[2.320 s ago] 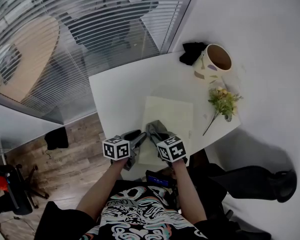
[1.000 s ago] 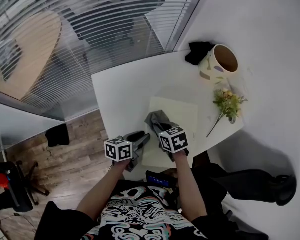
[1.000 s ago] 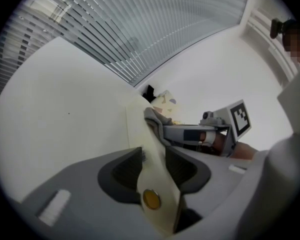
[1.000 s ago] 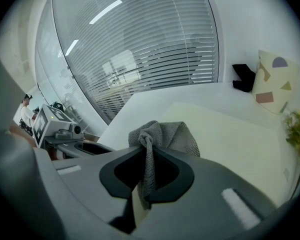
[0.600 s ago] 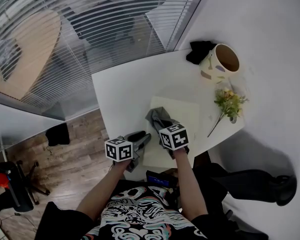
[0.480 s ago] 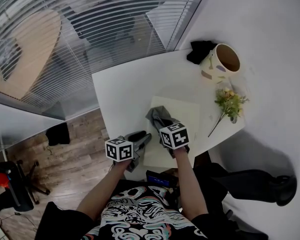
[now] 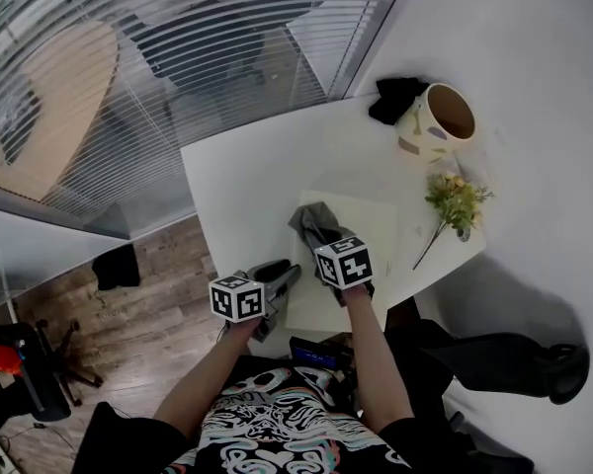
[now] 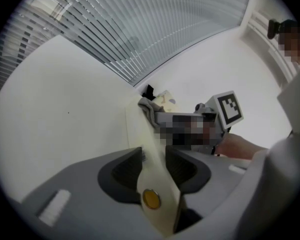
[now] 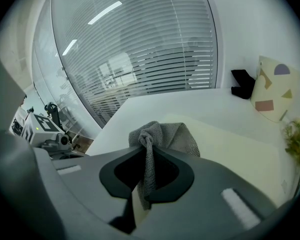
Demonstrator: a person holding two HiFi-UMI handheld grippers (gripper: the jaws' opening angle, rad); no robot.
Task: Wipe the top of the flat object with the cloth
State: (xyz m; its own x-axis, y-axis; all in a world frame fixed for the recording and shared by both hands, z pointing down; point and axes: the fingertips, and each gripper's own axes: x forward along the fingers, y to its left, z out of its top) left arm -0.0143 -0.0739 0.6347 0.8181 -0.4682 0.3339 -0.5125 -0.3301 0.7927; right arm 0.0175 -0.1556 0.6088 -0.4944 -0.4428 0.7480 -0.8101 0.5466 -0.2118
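Right claw (image 9: 147, 176), pinched on the grey cloth (image 9: 165, 134), has slid from 6 o'clock on the cream mat (image 7: 371, 230) up to its 11 o'clock corner, so I'm mid-wipe, left claw (image 8: 155, 166) clamping the near edge.

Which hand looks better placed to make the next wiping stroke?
The right. The right gripper is shut on the grey cloth, which rests on the cream mat. The left gripper is clamped on the mat's near edge, apparently steadying it.
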